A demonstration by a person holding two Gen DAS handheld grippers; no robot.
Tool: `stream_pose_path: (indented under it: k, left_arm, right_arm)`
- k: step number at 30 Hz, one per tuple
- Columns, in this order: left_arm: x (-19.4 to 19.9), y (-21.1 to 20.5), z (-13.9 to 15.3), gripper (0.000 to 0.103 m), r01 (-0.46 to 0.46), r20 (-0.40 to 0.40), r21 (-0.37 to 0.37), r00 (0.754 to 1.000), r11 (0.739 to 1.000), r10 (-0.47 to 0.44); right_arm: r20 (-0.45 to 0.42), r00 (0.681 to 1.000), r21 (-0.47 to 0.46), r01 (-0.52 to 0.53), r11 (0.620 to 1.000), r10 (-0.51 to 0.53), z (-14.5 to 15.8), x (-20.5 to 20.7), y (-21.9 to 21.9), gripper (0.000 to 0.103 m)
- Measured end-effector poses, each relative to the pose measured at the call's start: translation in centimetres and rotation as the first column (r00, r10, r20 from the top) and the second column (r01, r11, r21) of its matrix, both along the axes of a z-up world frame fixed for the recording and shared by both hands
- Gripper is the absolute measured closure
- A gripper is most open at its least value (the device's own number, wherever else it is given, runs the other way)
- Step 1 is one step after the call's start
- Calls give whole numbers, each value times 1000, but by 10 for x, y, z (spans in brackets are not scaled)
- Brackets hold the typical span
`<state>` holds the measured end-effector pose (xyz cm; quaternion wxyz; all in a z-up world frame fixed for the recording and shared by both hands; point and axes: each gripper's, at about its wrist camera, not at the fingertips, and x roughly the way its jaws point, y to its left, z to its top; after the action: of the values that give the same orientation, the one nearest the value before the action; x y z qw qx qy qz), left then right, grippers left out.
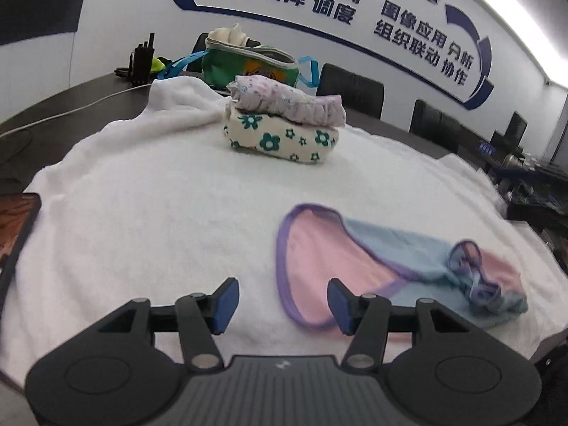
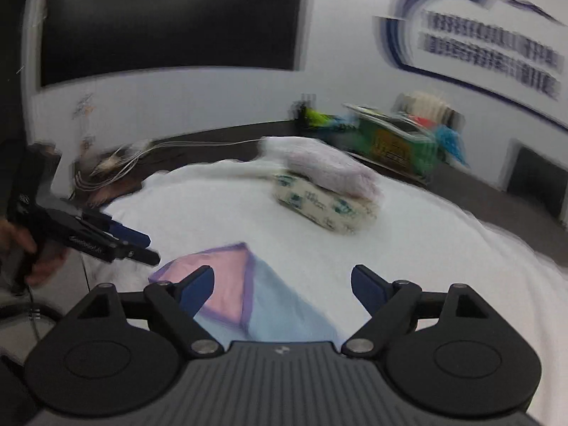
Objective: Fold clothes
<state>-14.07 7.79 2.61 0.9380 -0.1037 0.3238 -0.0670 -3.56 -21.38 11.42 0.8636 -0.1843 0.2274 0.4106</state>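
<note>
A small pink and light-blue garment with purple trim (image 1: 355, 266) lies unfolded on the white towel (image 1: 159, 220), its right end bunched. My left gripper (image 1: 282, 300) is open and empty, just above the garment's near left edge. In the right wrist view the same garment (image 2: 248, 298) lies under my open, empty right gripper (image 2: 282, 285); the left gripper (image 2: 135, 241) shows at its left, held by a hand. A stack of two folded garments, lilac on floral cream (image 1: 284, 124), sits further back (image 2: 326, 191).
A green bag with clothes (image 1: 248, 64) stands behind the stack on the dark table (image 1: 71, 103). Black radios and a white cable (image 1: 142, 60) lie at the back left. A tablet (image 1: 14, 227) lies at the towel's left edge. Black chairs (image 1: 351, 88) line the far side.
</note>
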Motion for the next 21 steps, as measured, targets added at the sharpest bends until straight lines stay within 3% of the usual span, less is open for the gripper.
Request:
stream_pose_path:
  k: [2,5,9,11,12,13,16,19,21]
  left_arm:
    - [-5,-9,-1,49,-4,-3,5,1000,1000,4]
    - [-10,-20,-4,50,-30,-11,-8,999,1000,30]
    - [-2,-39,-10,56,-72,-35,20,997,997,72]
    - [1,-47,-12,68,-76,-30,38,997,996,77]
    - [3,-50,-12,78,-79,-29,53,996,995,81]
    - [6,-51,-13,99,-76,-37,53,996,996,78]
    - [11,-50,-12,99,-68,-43,50,997,996,70]
    - [24,-48,-2,100,-37,-16,59,999,998,38]
    - [43,-49,15,100,6,41,88,999,996,-9]
  right_arm:
    - [-12,990,-80,-138,987,137,-8,43,29,18]
    - [-109,943,-105,-326,939,315,-27,92,70,21]
    - [-333,837,-89,-487,869,435,-52,144,103,45]
    - [-384,806,-95,-519,849,450,-61,157,110,59]
    - [-394,801,-101,-526,845,451,-65,160,113,72]
    - [-396,801,-106,-525,845,448,-68,160,114,86]
    - [-379,814,-117,-515,849,441,-72,156,117,96]
    - [-272,852,-40,-474,879,447,-63,151,96,97]
    - [-200,898,29,-395,918,393,-54,153,72,97]
